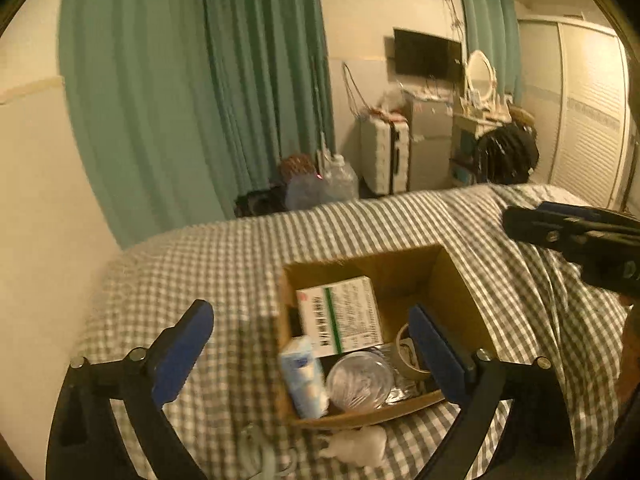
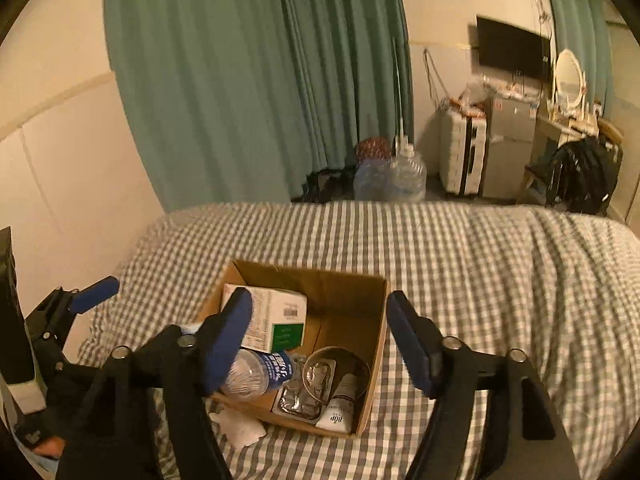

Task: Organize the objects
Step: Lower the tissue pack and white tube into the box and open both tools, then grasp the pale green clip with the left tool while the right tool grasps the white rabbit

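An open cardboard box [image 1: 404,276] [image 2: 344,292] sits on the checked bedspread. Inside lie a white-and-green medicine box [image 1: 340,316] [image 2: 276,320], a water bottle [image 1: 304,376] [image 2: 260,372], a tape roll [image 1: 404,356] [image 2: 336,364], a foil blister pack [image 2: 296,400] and a white tube [image 2: 340,404]. A crumpled white tissue [image 1: 360,446] [image 2: 240,428] rests on the bed just in front of the box. My left gripper [image 1: 312,344] hovers open over the box's near left side, holding nothing. My right gripper [image 2: 320,340] is open above the box, also holding nothing.
The bed [image 2: 480,264] stretches right and back with rumpled checked cover. A wall runs along its left side. Beyond the far edge stand green curtains [image 2: 260,80], water jugs [image 2: 404,178], a suitcase [image 2: 460,152] and a dresser with mirror [image 2: 568,76].
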Demonstrator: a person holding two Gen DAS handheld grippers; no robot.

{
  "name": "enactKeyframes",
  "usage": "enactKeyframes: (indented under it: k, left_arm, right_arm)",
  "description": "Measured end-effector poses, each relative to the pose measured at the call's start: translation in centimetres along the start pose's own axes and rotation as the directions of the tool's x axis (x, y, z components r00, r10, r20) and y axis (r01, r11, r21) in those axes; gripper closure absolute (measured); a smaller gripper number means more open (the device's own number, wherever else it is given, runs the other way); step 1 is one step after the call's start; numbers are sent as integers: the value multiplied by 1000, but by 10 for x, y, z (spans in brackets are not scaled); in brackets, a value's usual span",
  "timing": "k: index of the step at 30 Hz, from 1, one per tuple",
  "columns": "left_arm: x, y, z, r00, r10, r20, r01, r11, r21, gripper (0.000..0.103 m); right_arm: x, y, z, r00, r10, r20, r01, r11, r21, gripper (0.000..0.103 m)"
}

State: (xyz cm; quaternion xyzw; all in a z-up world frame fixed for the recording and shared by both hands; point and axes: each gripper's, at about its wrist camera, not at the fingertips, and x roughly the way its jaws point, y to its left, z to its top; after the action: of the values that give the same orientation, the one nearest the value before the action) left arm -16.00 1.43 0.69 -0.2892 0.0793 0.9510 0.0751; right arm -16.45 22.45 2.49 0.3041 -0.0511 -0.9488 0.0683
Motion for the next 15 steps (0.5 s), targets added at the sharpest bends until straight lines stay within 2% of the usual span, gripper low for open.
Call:
enactKeyframes:
  k: [3, 7, 12, 15]
  left_arm:
    - [-28, 20, -4, 999, 40, 36, -39, 999, -21, 0]
    - [-53, 41, -25, 994, 95, 45, -93, 994, -61, 0]
    - [-52, 61, -70, 990, 138, 2, -136, 981, -138, 0]
    - [-33, 70, -101, 985, 166, -40, -170, 970, -175, 0]
  right_arm:
    - [-28, 8, -3, 999, 3, 35, -2, 1000, -17, 21]
    - [-48, 23, -24, 999, 4, 48, -2, 999, -46, 19]
    - [-36, 39, -70, 1000, -4, 10, 5, 997, -73, 18]
    - [-8, 43, -101, 999, -7, -41, 4, 996, -85, 17]
